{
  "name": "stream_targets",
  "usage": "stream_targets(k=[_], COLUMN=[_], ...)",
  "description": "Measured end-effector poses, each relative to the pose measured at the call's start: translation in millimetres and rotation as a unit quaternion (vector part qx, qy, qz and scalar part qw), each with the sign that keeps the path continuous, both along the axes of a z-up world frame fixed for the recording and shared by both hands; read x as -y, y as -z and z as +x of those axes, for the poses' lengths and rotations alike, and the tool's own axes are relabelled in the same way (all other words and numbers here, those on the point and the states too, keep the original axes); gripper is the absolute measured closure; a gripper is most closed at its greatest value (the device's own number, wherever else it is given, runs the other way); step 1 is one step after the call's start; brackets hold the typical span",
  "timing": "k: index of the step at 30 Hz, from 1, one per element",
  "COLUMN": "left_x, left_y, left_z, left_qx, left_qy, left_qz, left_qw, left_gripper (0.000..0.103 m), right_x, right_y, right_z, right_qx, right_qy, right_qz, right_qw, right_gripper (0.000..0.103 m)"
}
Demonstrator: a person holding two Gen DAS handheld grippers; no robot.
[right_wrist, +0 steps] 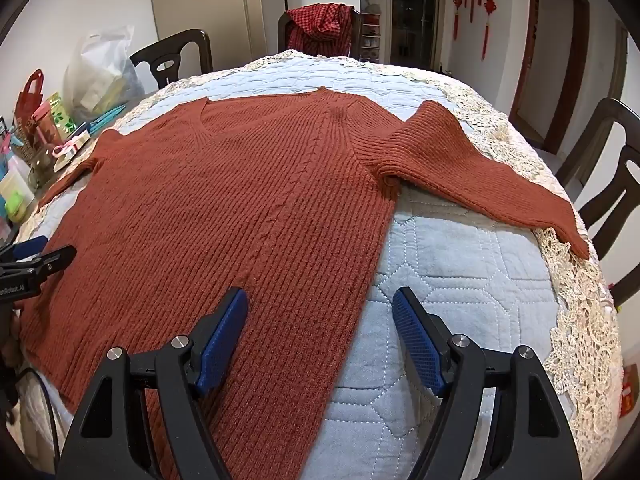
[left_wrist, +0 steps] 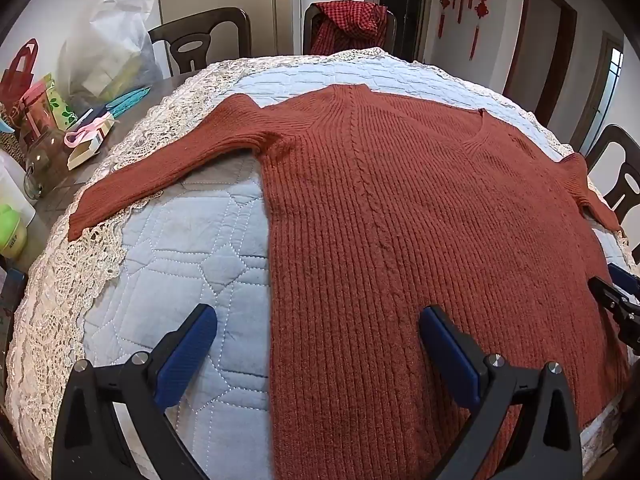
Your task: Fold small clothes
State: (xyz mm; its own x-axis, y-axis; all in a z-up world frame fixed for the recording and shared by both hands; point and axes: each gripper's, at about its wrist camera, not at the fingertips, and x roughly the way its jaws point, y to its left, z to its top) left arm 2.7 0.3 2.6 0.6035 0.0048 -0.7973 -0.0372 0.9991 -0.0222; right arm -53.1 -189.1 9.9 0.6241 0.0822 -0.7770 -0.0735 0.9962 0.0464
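A rust-red ribbed knit sweater (left_wrist: 400, 220) lies flat, front up, on a light blue quilted cover (left_wrist: 180, 264), both sleeves spread out. My left gripper (left_wrist: 316, 320) is open and empty, hovering over the sweater's left side edge near the hem. My right gripper (right_wrist: 320, 304) is open and empty over the sweater's (right_wrist: 240, 200) right side edge near the hem. The left sleeve (left_wrist: 160, 172) runs out to the lace border; the right sleeve (right_wrist: 480, 172) does the same. Each gripper shows at the edge of the other's view.
Cream lace trim (left_wrist: 60, 300) borders the quilt. Bags, boxes, a glass jar and bottles (left_wrist: 44, 128) crowd the table's left side. Dark wooden chairs (left_wrist: 200, 36) stand around; a red checked garment (left_wrist: 352, 24) hangs over the far chair.
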Motion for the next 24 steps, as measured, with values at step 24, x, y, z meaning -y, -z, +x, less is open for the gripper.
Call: stream_targets(k=[24], left_x=[-0.7], left_y=[2.4], left_z=[-3.1], left_qx=[0.004], left_qy=[-0.004], left_qz=[0.001], left_qw=[1.0000], left_gripper=[0.000], right_x=[0.2], right_y=[0.3], right_z=[0.0], right_qx=[0.000], right_qy=[0.000], right_qz=[0.001], right_qw=[1.000], right_gripper=[0.028])
